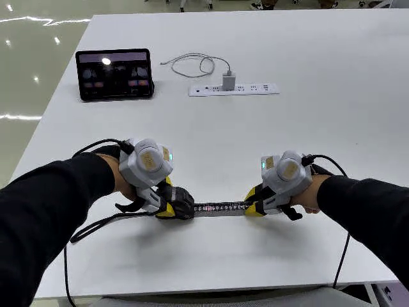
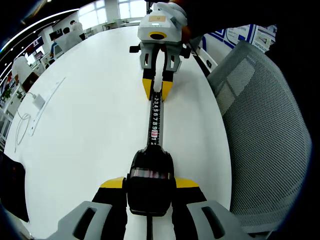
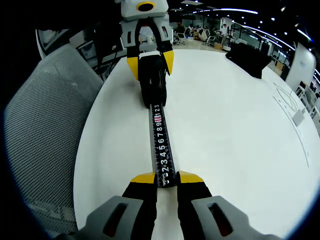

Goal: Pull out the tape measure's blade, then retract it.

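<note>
Now my left gripper (image 1: 165, 204) clamps the case (image 1: 181, 203); right gripper (image 1: 252, 208) pinches the blade (image 1: 220, 207). It stretches straight between them, along the worktop's (image 1: 268, 141) near edge.

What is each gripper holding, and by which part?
The left gripper clamps the tape measure's case; the right gripper pinches the blade by its end.

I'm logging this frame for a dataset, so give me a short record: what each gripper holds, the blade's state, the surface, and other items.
left gripper: shut on the tape measure case
right gripper: shut on the end of the blade
blade state: drawn out, stretched between the grippers
surface: white table
far side: tablet; power strip with charger plugged in
</note>
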`<state>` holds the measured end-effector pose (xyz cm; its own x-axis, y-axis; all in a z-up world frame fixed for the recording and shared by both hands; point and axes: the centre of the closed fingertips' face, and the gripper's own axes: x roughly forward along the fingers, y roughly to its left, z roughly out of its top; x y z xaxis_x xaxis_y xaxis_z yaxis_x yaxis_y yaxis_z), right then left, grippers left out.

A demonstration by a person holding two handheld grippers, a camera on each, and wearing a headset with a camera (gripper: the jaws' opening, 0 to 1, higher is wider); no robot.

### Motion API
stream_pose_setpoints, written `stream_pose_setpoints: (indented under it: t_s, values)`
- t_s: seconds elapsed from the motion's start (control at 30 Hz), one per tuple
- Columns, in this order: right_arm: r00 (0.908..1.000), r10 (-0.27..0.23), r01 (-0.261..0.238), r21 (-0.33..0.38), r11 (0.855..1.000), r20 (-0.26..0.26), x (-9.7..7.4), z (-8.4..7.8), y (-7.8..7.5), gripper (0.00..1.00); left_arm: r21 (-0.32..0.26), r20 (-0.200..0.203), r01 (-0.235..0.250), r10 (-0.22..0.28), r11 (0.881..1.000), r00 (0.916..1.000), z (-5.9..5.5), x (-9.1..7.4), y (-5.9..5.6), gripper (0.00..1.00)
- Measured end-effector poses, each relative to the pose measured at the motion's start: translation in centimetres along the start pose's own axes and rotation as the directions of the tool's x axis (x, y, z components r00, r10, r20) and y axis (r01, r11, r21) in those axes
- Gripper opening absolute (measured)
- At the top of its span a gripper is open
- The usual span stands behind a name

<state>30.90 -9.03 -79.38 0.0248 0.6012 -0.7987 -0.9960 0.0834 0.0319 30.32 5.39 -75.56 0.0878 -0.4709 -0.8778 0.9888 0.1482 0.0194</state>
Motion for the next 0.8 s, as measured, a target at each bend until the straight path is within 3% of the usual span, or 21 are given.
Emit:
stream_pose_setpoints:
  t_s: [0.8]
  values:
    - [0.9998, -0.007, 0.007, 0.001, 1.0, -0.018, -0.8, -1.3, -0.2, 0.1, -0.006, 0.005, -0.004, 0.004, 1.0, 1.0, 0.1, -0.1, -0.2, 0.3]
